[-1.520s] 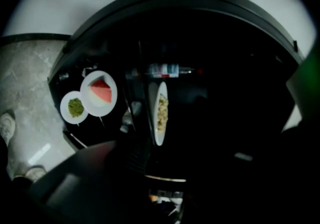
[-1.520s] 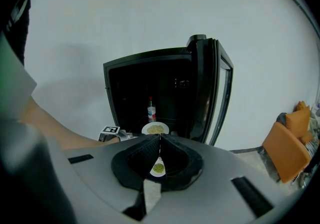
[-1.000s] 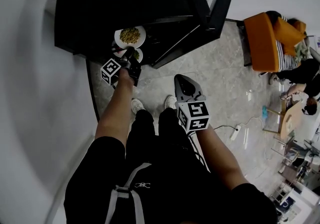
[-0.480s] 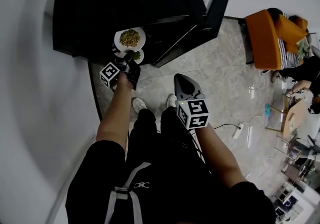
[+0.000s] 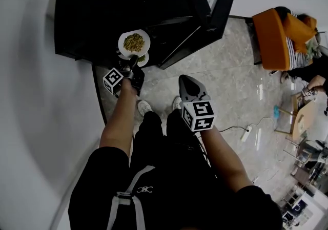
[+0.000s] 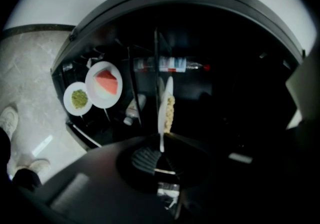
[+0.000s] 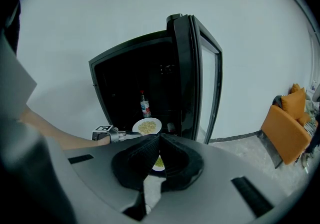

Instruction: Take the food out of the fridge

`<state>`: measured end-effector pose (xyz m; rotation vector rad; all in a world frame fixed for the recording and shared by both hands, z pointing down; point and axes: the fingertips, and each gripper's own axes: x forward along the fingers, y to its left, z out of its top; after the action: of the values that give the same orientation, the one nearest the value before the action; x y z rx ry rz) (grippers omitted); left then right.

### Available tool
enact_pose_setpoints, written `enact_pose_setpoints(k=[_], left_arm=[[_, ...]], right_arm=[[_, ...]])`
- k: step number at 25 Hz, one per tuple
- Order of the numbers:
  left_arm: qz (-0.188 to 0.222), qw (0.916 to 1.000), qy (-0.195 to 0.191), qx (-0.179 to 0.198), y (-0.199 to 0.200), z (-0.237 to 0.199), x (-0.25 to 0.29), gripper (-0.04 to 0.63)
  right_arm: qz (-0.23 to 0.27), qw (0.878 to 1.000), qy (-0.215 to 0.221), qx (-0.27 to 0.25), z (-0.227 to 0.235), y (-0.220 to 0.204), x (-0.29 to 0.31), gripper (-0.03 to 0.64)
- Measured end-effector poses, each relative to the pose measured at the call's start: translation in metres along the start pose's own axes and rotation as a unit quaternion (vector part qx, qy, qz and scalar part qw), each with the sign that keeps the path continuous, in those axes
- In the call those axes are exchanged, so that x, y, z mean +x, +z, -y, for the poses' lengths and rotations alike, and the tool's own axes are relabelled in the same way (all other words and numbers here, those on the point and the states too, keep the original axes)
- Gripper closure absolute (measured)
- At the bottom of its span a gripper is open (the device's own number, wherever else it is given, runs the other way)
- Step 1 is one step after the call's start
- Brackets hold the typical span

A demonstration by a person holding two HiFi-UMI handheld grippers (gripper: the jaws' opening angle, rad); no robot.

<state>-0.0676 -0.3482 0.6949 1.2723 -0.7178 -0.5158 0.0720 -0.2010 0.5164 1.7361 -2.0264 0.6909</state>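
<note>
Hanging nearest, the right gripper (image 7: pixel 160 139) has its jaws pressed together on nothing, and their dark bulk hides most of a green-food plate (image 7: pixel 158 163) behind. Farther on, the left gripper (image 6: pixel 161 147) pinches the rim of the plate of yellow food (image 5: pixel 134 43) at the mouth of the open fridge (image 5: pixel 102 3). Its jaws have just closed in and then eased slightly. The interior is too dark to read. A bottle (image 7: pixel 144 104) stands deep inside, with the door (image 7: pixel 200 78) alongside.
</note>
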Motion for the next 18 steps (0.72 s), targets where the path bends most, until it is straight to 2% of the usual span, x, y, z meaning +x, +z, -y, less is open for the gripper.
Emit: enact_pose_setpoints(k=[4, 7, 13, 18], left_arm=[[0.008, 0.9999, 0.008, 0.005, 0.005, -0.002, 0.006, 0.537], [0.008, 0.9999, 0.009, 0.003, 0.008, 0.0, 0.011, 0.575], [0.009, 0.9998, 0.006, 0.015, 0.01, 0.006, 0.012, 0.583], [0.009, 0.9993, -0.015, 0.032, 0.006, 0.019, 0.002, 0.584]], right_arm=[[-0.003, 1.0, -0.004, 0.003, 0.002, -0.002, -0.002, 0.618], [-0.004, 1.0, -0.01, 0.008, 0.006, -0.005, -0.006, 0.618], [-0.004, 1.0, -0.019, 0.011, 0.015, -0.005, -0.012, 0.618], [0.0, 1.0, -0.01, 0.022, 0.017, 0.001, -0.012, 0.618]])
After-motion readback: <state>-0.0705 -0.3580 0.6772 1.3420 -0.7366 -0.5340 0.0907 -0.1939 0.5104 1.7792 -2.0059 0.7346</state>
